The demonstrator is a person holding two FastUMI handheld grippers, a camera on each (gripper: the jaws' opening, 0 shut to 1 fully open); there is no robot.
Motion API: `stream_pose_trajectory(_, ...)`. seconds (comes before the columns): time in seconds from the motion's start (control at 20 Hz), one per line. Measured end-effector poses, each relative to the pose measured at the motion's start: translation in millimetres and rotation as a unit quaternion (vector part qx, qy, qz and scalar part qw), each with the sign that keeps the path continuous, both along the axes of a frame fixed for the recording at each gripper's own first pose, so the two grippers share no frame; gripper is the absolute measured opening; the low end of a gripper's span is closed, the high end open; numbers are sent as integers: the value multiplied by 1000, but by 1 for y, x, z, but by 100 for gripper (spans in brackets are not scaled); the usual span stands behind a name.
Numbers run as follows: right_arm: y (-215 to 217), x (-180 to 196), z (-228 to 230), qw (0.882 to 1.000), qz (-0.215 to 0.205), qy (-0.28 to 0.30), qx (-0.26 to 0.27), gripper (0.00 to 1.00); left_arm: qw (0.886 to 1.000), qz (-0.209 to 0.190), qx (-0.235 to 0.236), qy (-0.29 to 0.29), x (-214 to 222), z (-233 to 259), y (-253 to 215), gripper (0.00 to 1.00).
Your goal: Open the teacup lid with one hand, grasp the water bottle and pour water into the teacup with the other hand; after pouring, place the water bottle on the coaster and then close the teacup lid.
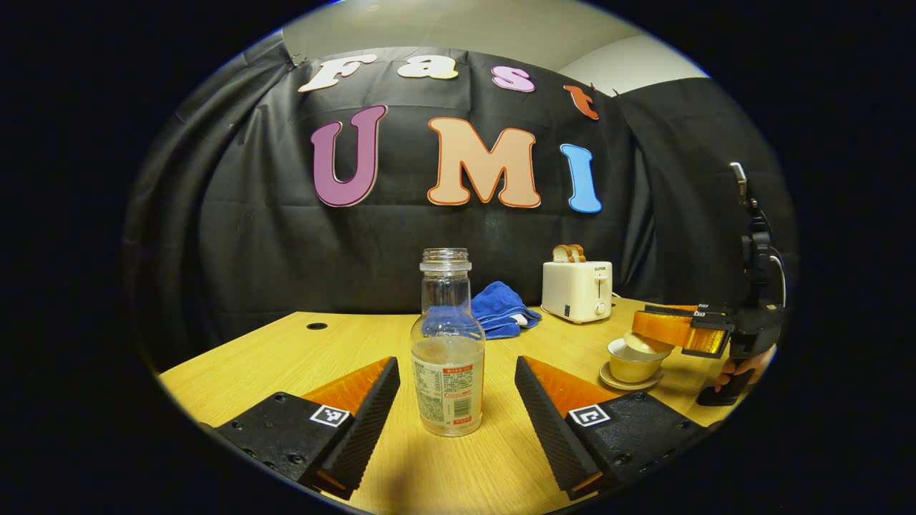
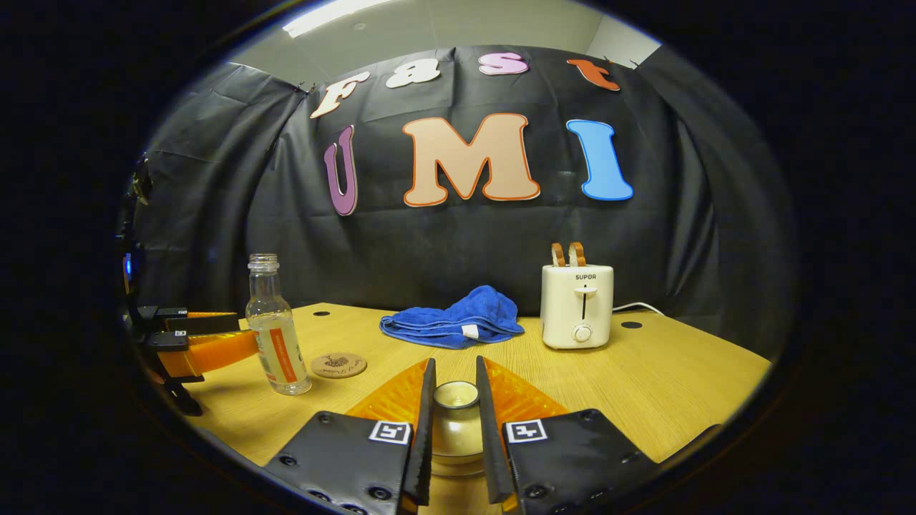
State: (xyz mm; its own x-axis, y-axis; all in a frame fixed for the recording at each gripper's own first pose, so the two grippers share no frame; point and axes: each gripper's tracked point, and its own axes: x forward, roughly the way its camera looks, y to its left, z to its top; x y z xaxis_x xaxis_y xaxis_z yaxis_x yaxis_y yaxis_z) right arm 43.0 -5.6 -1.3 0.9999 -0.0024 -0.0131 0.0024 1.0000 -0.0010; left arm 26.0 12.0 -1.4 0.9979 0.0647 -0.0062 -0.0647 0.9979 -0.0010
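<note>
A clear water bottle (image 1: pixel 448 357) with no cap, partly filled, stands upright on the wooden table (image 1: pixel 286 357). My left gripper (image 1: pixel 456 372) is open, one finger on each side of the bottle with small gaps. To the right, the right gripper (image 1: pixel 669 330) holds the cream lid (image 1: pixel 646 344) tilted just above the teacup (image 1: pixel 632 368) on its saucer. In the right gripper view, my right gripper (image 2: pixel 455 368) is shut on the lid's knob (image 2: pixel 456 395). The bottle (image 2: pixel 275 332) stands at the left beside the left gripper (image 2: pixel 240 335). A round coaster (image 2: pixel 338 365) lies right of the bottle.
A white toaster (image 2: pixel 577 305) with bread in its slots stands at the back right, its cord trailing off to the right. A crumpled blue cloth (image 2: pixel 458 320) lies at the back middle. A person's hand (image 1: pixel 744 368) holds the right gripper.
</note>
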Motion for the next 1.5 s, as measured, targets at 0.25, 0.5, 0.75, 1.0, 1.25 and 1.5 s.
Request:
stream_pose_trajectory(0.25,-5,-5,0,1000,-1,1,1,34,1000,15,0,2,19,-1,11,95)
stream_pose_trajectory(0.5,-18,-16,2,1000,-19,-2,1,34,1000,15,1,1,33,0,14,95)
stream_pose_trajectory(0.75,-30,-26,3,999,-35,-2,-1,34,1000,4,2,12,47,-4,13,96)
stream_pose_trajectory(1.0,-34,-35,4,999,-36,-4,0,34,999,9,0,35,60,-11,16,86)
stream_pose_trajectory(1.25,-38,-36,4,999,-43,-4,0,34,999,10,2,38,61,-11,15,73)
stream_pose_trajectory(1.5,-41,-37,4,999,-44,-3,0,34,999,23,19,38,59,-11,15,68)
